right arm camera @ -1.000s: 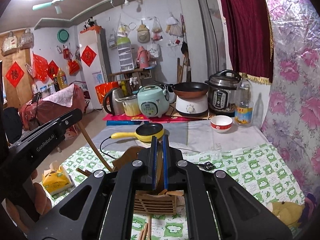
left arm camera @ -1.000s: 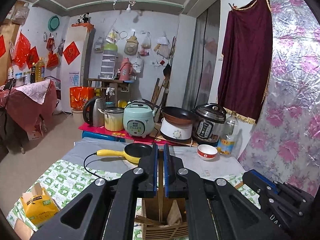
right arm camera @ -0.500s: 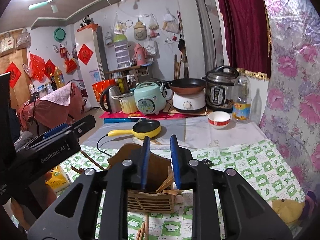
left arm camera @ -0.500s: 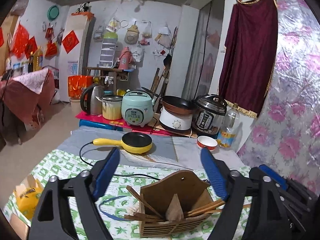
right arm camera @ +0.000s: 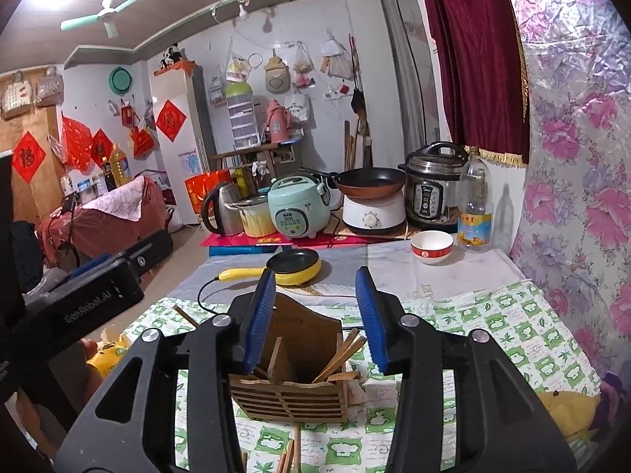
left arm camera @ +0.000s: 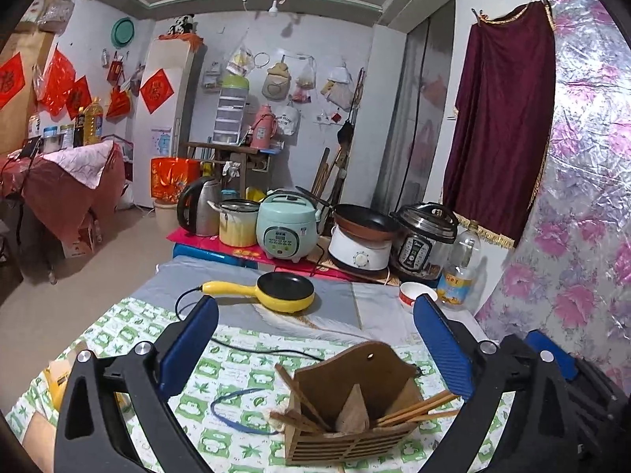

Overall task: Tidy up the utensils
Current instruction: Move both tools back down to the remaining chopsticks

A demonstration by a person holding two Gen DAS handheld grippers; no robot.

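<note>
While held above the wooden holder (left arm camera: 351, 406), left gripper (left arm camera: 315, 351) spread wide, blue pads (left arm camera: 189, 347) well out past both holder sides, gripping nothing. Right gripper (right arm camera: 317, 319) also let go, pads partly apart, one near each side of the holder (right arm camera: 292, 378), holding nothing. Lots of free space around the holder on the green-and-white leaf cloth (left arm camera: 221, 433); bare grey cloth behind it.

Holder made of thin brown wood, boxy, with a slatted front, a tall rounded back with a small hole, and a pointed divider in the middle. Standing upright on the cloth, open side up, slats toward both cameras.

Chopsticks (left arm camera: 414, 412) long, thin, wooden, brown. One bunch in the holder's right part, lying low and leaning out to the right. Another few (left arm camera: 299, 398) in the left part, tilted up and to the left. More sticks (right arm camera: 290, 453) flat on the cloth just in front of the holder.

Yellow pan (left arm camera: 286, 291) behind the holder, handle toward the left, black cord trailing from it.
</note>
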